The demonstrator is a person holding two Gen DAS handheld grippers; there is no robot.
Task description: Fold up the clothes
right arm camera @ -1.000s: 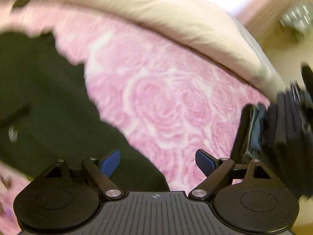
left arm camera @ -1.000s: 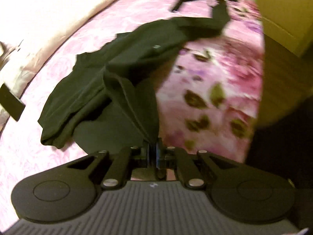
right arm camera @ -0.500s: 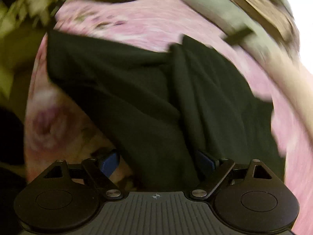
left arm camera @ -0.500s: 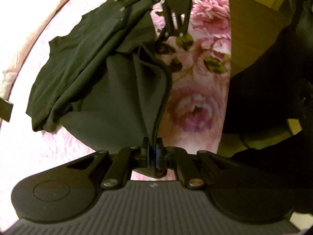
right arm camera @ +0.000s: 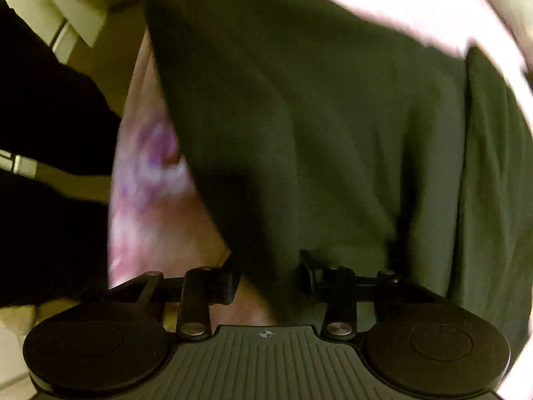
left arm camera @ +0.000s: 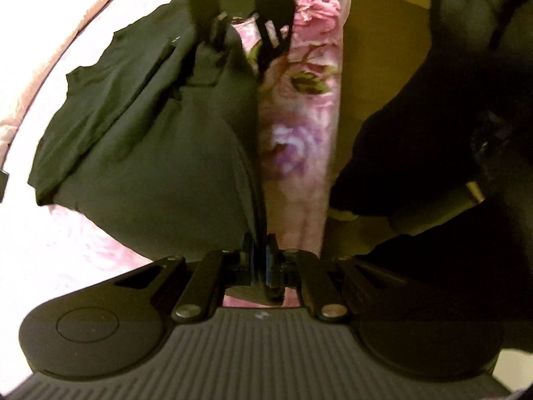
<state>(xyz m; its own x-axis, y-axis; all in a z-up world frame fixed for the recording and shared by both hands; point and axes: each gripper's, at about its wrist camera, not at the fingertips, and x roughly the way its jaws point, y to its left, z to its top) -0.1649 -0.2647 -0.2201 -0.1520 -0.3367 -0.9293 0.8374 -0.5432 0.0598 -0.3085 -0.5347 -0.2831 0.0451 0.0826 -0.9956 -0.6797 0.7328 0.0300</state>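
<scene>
Nearest in the left wrist view – left tongs [left arm camera: 259,260], fingers pinched together on the near edge of a dark green garment [left arm camera: 150,140], cloth drawn taut upward from the pinch. Beyond that grip, garment spread over a pink rose-patterned bedspread [left arm camera: 299,126], bunched and overlapped in loose layers on the left half, ragged outline, not a neat rectangle. Farther back, right tongs [left arm camera: 246,33] at the garment's far edge, blurred. Pale cream blanket [left arm camera: 66,16] along the far left of the bed. Dark sleeve [left arm camera: 433,133] of the person to the right, off the bed.

From the right wrist view – right tongs [right arm camera: 269,273] with fingers standing apart, partly open, a hanging fold of the same garment [right arm camera: 333,116] running down between them; no clamping visible, though contact with either finger hard to tell through the blur. Bedspread [right arm camera: 146,173] to the left of the cloth.

Judged progress: partway at most. One edge held and lifted, second edge lined up for a grip, layers uneven and rumpled. Left to do, as far as shown: straightening, laying halves together, flattening into a tidy stack. Equally consistent with spreading out or with bringing an edge over for a fold.
</scene>
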